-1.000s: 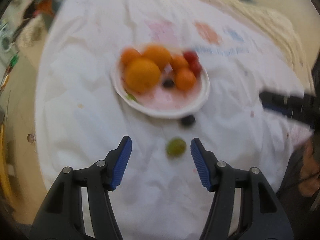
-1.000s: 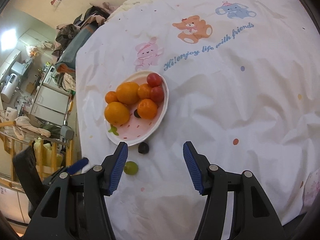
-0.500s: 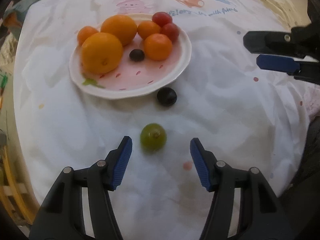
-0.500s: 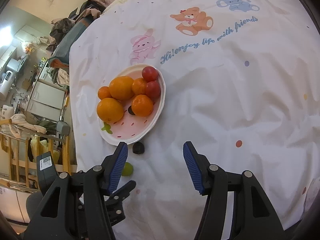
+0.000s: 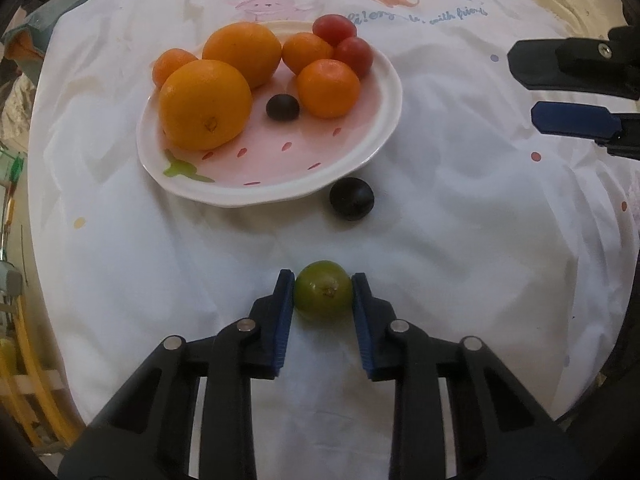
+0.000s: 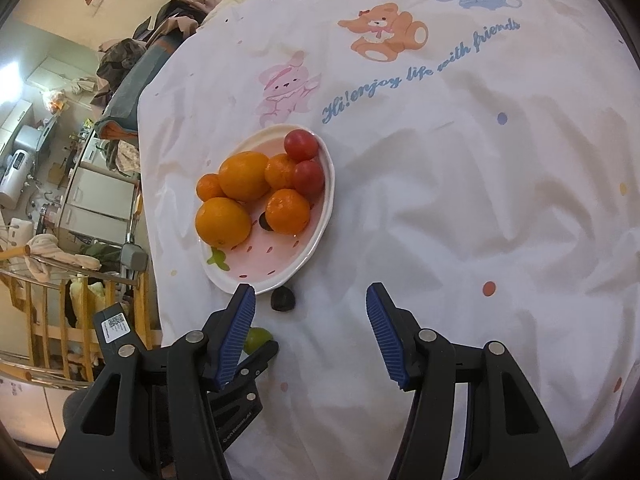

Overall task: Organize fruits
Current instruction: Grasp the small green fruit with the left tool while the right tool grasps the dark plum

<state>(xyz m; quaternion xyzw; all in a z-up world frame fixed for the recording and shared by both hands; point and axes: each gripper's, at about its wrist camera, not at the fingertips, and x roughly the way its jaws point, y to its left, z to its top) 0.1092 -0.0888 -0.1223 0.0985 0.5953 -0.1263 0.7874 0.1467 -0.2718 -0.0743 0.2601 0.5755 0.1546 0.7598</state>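
A small green fruit (image 5: 323, 291) lies on the white cloth, and my left gripper (image 5: 323, 280) is closing on it, both blue pads touching its sides. Just beyond lies a dark round fruit (image 5: 351, 199), beside the pink plate (image 5: 280, 190). The plate carries two large oranges (image 5: 206, 104), three small ones, two red fruits (image 5: 334, 28) and another dark fruit (image 5: 283, 107). My right gripper (image 6: 310, 294) hovers open and holds nothing above the cloth, near the plate (image 6: 320, 236) and the loose dark fruit (image 6: 283, 299). In that view the green fruit (image 6: 258, 338) peeks out behind its left finger.
A white cloth printed with cartoon animals (image 6: 384, 36) covers the round table, whose edge drops off at the left (image 6: 150, 240). Beyond that edge are a wooden rack (image 6: 48, 320), cabinets and piled clothes. My right gripper's fingers (image 5: 572, 118) reach in at the right edge of the left wrist view.
My left gripper has come down and forward over the green fruit, and its jaws have drawn in from wide apart to touch it. The right gripper has stayed put and open.
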